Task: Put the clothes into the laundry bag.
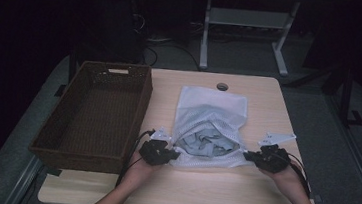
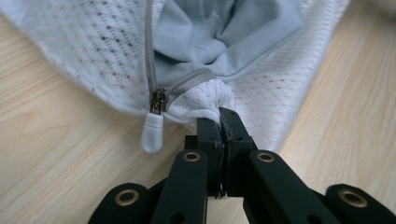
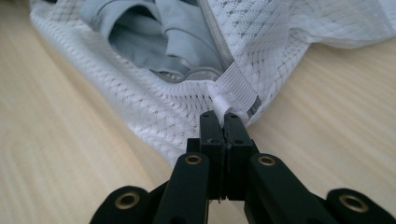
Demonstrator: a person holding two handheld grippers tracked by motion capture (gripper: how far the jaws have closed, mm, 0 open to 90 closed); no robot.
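Light wooden rectangular table (image 1: 263, 115) with a round cable hole (image 1: 222, 87) at top centre. On it: dark brown woven wicker basket (image 1: 141, 103) at frame left, overhanging the table's left edge; white mesh zip bag (image 1: 219, 103) holding pale blue-grey cloth, at centre.

No text, label, brand or number can be read anywhere; the small tag on the mesh bag (image 3: 252, 106) is too blurred to read.

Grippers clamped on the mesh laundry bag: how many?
2. The left gripper pinches the mesh laundry bag at its open mouth's left corner, beside the zipper pull; the right gripper pinches the white tab at the right corner.
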